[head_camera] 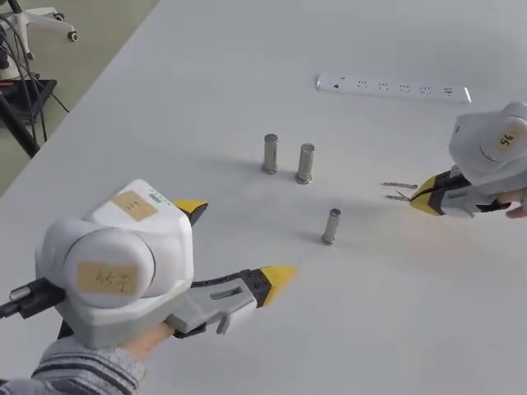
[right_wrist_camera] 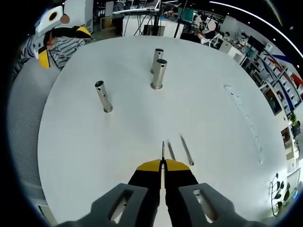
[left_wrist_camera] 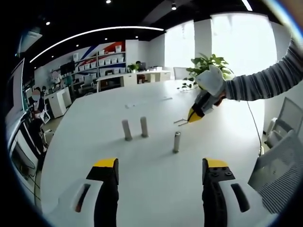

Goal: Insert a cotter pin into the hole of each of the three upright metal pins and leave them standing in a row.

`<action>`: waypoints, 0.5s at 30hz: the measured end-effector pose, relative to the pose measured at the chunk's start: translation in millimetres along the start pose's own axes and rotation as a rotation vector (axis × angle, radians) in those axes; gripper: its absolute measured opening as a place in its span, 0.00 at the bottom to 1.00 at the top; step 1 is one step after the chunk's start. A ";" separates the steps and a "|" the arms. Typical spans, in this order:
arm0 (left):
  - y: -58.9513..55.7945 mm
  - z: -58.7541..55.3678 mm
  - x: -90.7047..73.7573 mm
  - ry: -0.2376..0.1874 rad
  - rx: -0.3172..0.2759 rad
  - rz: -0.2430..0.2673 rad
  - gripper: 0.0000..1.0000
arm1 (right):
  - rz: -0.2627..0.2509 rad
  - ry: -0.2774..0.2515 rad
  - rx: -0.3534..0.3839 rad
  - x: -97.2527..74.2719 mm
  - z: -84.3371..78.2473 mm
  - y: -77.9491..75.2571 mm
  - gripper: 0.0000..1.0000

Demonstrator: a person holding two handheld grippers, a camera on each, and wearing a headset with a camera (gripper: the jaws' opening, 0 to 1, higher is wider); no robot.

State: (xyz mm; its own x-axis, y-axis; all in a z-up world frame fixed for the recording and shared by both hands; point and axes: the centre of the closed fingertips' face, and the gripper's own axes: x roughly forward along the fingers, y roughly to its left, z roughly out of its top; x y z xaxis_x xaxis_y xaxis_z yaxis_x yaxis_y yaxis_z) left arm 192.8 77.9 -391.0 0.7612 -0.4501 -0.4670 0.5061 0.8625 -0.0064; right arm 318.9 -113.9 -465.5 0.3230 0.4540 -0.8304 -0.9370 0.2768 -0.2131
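Plainly the weak point is the grip: the right tongs [right_wrist_camera: 162, 164] are clenched on a thin cotter pin [right_wrist_camera: 163, 149] that juts forward from between their tips, low over the table [head_camera: 206, 82]. Held by one end like that, I judge it could swivel or slip as soon as its tip meets metal rather than the hole.

The second risk is toppling. The near metal pin [head_camera: 331, 225] stands alone, on the right of the group and closest to the right tongs. A sideways push from the cotter pin could knock it over, since nothing braces it. The left tongs [left_wrist_camera: 160, 164] are released, jaws spread wide and grasping nothing, at the near left and well apart from all three uprights. Which way the cross hole faces I cannot tell, and a wrong guess would mean pushing against solid wall.

Farther off, the far-left metal pin [head_camera: 270, 154] and the middle metal pin [head_camera: 305, 163] stand just beside each other, so a swing toward one could clip the other. Two spare cotter pins [right_wrist_camera: 186, 150] lie flat just right of the held one. A power strip [head_camera: 394, 88] lies at the far right, out of the way.
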 end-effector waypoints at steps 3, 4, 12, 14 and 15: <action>-1.3 3.9 0.9 -0.004 0.002 -0.008 0.68 | -0.011 -0.023 -0.039 -7.0 11.1 8.3 0.00; -2.1 5.1 1.3 -0.003 0.006 -0.013 0.67 | -0.019 -0.038 -0.060 -9.1 16.1 10.1 0.00; -10.2 16.5 4.9 -0.013 0.010 -0.050 0.60 | -0.045 -0.098 -0.165 -23.7 45.1 30.3 0.00; -14.2 18.7 6.3 -0.010 0.013 -0.066 0.58 | -0.051 -0.119 -0.190 -27.9 55.1 38.5 0.00; -15.5 19.2 6.9 -0.008 0.010 -0.073 0.57 | -0.049 -0.124 -0.200 -29.3 58.6 42.4 0.00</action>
State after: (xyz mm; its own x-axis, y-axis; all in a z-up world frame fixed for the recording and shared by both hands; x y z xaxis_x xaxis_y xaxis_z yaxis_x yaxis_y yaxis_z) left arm 198.0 56.9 -377.1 0.7252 -0.5133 -0.4590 0.5643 0.8250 -0.0311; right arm 277.5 -65.9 -420.0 0.3711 0.5478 -0.7498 -0.9235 0.1331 -0.3599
